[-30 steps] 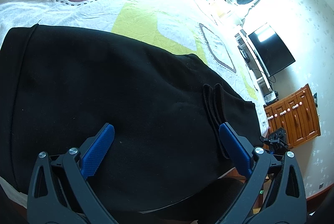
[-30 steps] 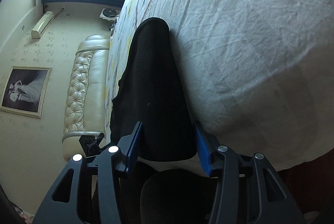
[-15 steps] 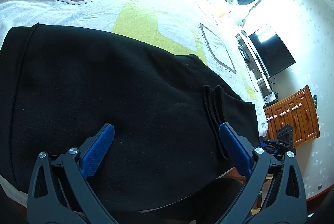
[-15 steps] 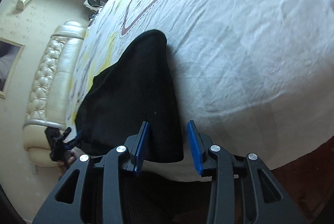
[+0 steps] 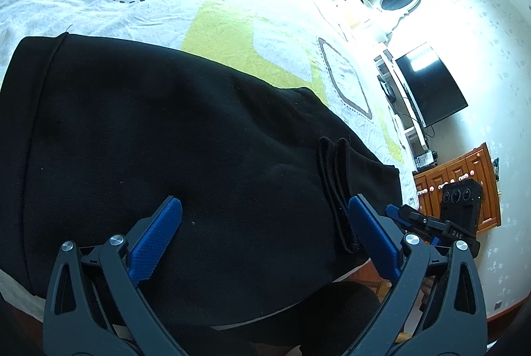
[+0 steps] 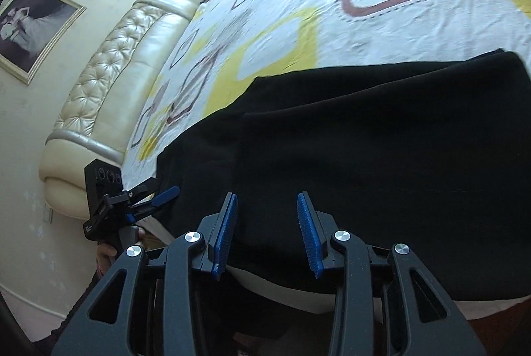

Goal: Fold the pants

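Each claw (image 5: pixel 265 236) (image 6: pixel 267 233) has dark grey triangular-cutout arms, silver round screws at the joints and blue ribbed pads (image 5: pixel 156 238), and bare skin of a hand (image 6: pixel 106 251) shows.

pants (image 5: pixel 166 140): 1 | tongs: 2, left (image 5: pixel 265 230), right (image 6: pixel 267 230) | television (image 5: pixel 431 87): 1 | framed picture (image 6: pixel 31 31): 1
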{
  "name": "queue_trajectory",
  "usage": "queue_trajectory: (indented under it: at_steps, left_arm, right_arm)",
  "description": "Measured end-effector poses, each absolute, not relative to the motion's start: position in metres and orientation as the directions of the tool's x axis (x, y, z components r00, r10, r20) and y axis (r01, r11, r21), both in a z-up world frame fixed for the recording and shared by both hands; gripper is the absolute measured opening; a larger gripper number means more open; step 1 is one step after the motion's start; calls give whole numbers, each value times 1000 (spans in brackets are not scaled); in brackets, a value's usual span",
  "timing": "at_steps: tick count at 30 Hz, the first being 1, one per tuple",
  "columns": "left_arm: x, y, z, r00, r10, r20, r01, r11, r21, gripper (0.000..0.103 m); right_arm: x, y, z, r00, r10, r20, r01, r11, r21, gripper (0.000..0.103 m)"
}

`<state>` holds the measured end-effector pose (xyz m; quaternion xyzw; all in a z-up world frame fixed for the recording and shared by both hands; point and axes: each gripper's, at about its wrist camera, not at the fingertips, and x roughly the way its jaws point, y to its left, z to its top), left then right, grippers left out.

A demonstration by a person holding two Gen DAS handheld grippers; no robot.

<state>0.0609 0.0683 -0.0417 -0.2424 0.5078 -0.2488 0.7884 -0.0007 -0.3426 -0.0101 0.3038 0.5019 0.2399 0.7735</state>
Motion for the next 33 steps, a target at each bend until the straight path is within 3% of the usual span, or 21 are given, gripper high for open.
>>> queue_trajectory:
  at_steps: [5,9,15,17,18,22,27,33]
  left_arm:
    - [62,86,-33,352,-647,-677,103,745,-659,100]
    - [62,117,-24,401,-642,-653,67,732,-678,100]
    - [56,172,-25,461,-563,-686,11,776,-630,100]
    - [52,191,-30,474,-544,-693,-20,780,-626,100]
    - [51,201,-31,482,-537,-692,-37,777,-629,100]
    - [49,234,-37,520,-563,-642,-104,704,-702,100]
    - [54,240,-53,497,-672,-549,-116,576,-809,100]
    - [64,224,-66,461,-692,-555,-102,580,-808,100]
  right_arm:
    - [6,-301,-26,306,804,-510,-76,555,829,38]
    - [5,-290,-45,267,812,-518,-38,546,837,38]
    - [5,-289,-47,246,815,-524,-35,548,836,39]
    - [4,-290,-44,252,818,-517,-51,544,837,44]
    - [2,-292,-40,266,821,-506,-62,538,841,52]
    - [-2,-295,-14,364,753,-548,-127,623,772,63]
    - [-6,-302,4,468,620,-630,-138,755,641,65]
    - [-2,-314,-11,457,621,-637,-53,734,677,65]
